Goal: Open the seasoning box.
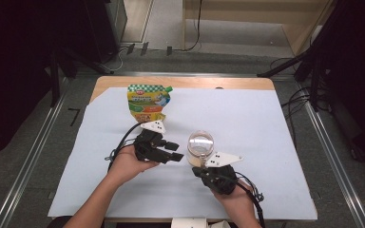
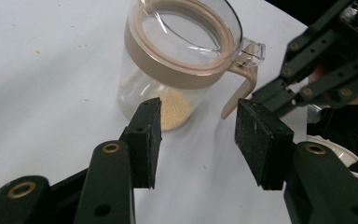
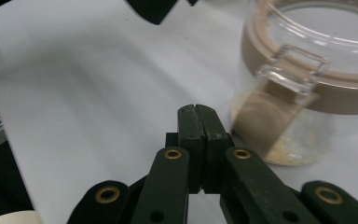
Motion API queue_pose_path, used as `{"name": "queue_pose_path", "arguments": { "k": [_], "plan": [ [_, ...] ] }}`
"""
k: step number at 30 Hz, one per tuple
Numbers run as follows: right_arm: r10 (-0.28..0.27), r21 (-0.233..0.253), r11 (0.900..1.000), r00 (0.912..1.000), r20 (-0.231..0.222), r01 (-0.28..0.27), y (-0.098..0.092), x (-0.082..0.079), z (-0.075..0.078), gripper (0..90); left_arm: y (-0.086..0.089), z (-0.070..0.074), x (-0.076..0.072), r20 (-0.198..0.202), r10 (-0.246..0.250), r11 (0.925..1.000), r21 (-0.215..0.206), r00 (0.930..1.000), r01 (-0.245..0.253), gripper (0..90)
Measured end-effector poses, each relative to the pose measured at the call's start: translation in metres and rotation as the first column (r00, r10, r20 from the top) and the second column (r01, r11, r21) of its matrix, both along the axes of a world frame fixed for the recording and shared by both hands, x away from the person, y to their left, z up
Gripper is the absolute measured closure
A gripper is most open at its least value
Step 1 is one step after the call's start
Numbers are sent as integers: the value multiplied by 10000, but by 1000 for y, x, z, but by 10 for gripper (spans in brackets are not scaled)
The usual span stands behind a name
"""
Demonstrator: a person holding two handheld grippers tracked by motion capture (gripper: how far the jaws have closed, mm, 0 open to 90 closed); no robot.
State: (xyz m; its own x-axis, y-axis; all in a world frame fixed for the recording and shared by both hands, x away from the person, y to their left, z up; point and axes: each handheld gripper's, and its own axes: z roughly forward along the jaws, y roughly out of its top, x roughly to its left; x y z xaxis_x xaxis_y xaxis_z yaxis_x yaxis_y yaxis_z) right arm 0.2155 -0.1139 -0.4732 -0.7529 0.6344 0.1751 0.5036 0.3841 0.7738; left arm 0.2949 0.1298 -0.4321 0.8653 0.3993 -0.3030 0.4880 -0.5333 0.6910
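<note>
The clear glass jar with the tan plastic collar and hinged clear lid (image 1: 200, 148) stands upright on the white sheet covering the surface (image 1: 266, 142), near the person's edge and between the two hands; a low layer of pale yellow powder (image 2: 175, 109) lies in its bottom, so it is probably kept upright and central to stop any spill and to let both hands reach it.

The left tool (image 2: 196, 135) has its jaws spread wide, pointing at the jar's lower wall from just beside it without touching; that open stance suits a coming grip on the body to steady it, though this is a judgement. The right tool (image 3: 198, 140) has its jaws pressed together on nothing, its tip close beside the tan handle-like tab (image 3: 261, 123) below the lid's clear catch (image 3: 292, 70); a closed tip makes a narrow point, which would fit nudging or flipping the catch rather than grasping.

The green and yellow stand-up spout pouch (image 1: 147, 102) stands at the far side of the sheet, well apart from the jar, seemingly parked within reach as the source for refilling once the lid is up.
</note>
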Motion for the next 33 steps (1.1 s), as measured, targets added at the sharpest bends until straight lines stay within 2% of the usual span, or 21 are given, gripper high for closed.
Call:
{"name": "queue_pose_path", "arguments": {
  "k": [2,5,7,11,14,19,22,27,29,32,33],
  "plan": [
    [58,126,9999,10000,-71,-57,-1,2,-1,900,0,0,0,8,-7,10000,-17,10000,7,518],
    [16,-89,10000,10000,59,-16,0,1,-1,900,1,0,0,3,3,10000,1,10000,-3,516],
    [-33,-103,9999,9999,-105,32,-1,1,-2,900,1,0,0,11,-11,10000,14,10000,11,516],
    [-209,-116,9997,9997,-146,207,-10,3,-2,900,0,-1,1,-77,15,10000,53,10000,-15,510],
    [-281,70,9996,9995,-158,282,-20,7,2,900,-1,-2,1,-67,16,9999,116,10000,-15,508],
    [-318,-64,9995,9990,-300,316,-30,10,3,900,-1,-2,1,-23,14,10000,97,10000,-14,490],
    [-393,-125,9992,9979,-523,387,-42,14,5,900,-1,-2,1,-32,-73,10000,-9,10000,73,478],
    [-526,-190,9985,9956,-781,513,-58,22,6,900,-6,4,4,62,-296,9974,-648,9995,300,438],
    [-559,-286,9982,9942,-920,535,-64,25,7,900,-9,6,5,-32,-388,9975,-588,9992,386,434],
    [-526,-419,9979,9948,-870,491,-68,29,9,900,-14,5,7,-97,-452,9976,-522,9989,446,417],
    [-418,-568,9977,9954,-857,370,-71,35,10,900,-18,4,8,-145,-644,9966,-528,9978,636,400]
  ]
}}
